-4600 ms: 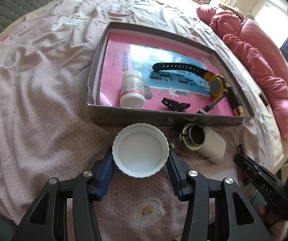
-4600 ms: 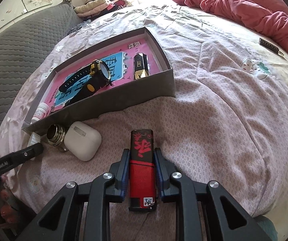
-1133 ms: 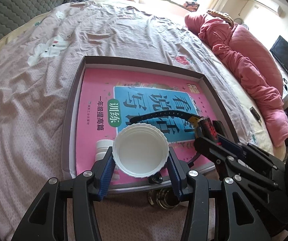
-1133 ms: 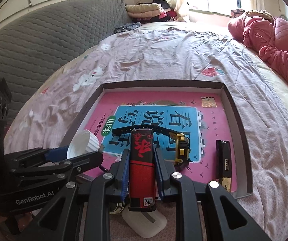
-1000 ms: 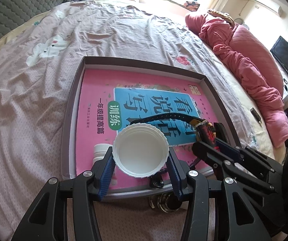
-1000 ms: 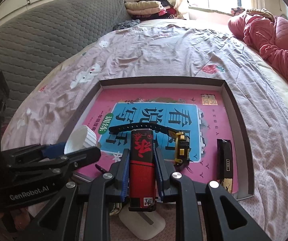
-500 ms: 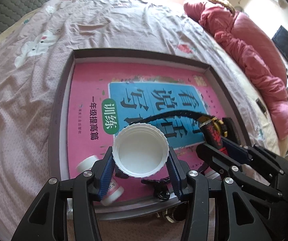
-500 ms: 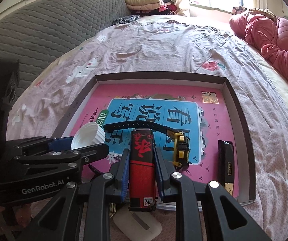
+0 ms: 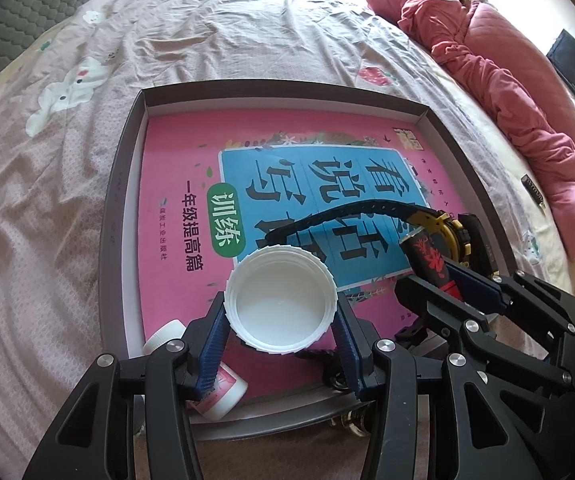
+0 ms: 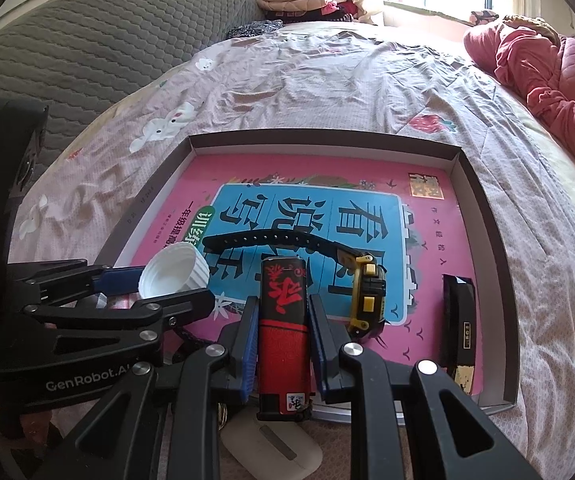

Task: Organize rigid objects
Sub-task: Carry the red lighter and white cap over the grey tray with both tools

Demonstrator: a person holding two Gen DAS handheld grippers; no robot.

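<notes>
Left wrist view first: the left gripper [image 9: 281, 316] is clamped on a white cap [image 9: 280, 305], its blue pads [image 9: 214, 340] pressing the ribbed rim on opposite sides, open face toward the camera. By my judgement the cap is light, stiff plastic; the ribs give good purchase, so across the rim is the right place to hold it, and little squeeze is needed — too much could bow the thin wall. It hangs between the fingers above the near part of the tray [image 9: 121, 184], over the pink book [image 9: 175, 152] that lines the tray floor.

The right gripper [image 10: 281, 322] is closed tight on a red and black lighter [image 10: 283, 320], gripped on its two long flat sides with the top end pointing ahead. I judge it rigid, small and rather smooth — a hold across the mid-body keeps it from pivoting. It sits over the tray's near edge, beside the cap.

Outward in the tray: a small white bottle [image 9: 223, 390] lies under the left fingers, a black and yellow watch [image 10: 363, 284] lies just ahead of the lighter, and a black bar with a gold end [image 10: 457, 320] rests near the right wall. A white earbud case [image 10: 271, 448] sits on the bedspread [image 10: 327, 80] outside the tray.
</notes>
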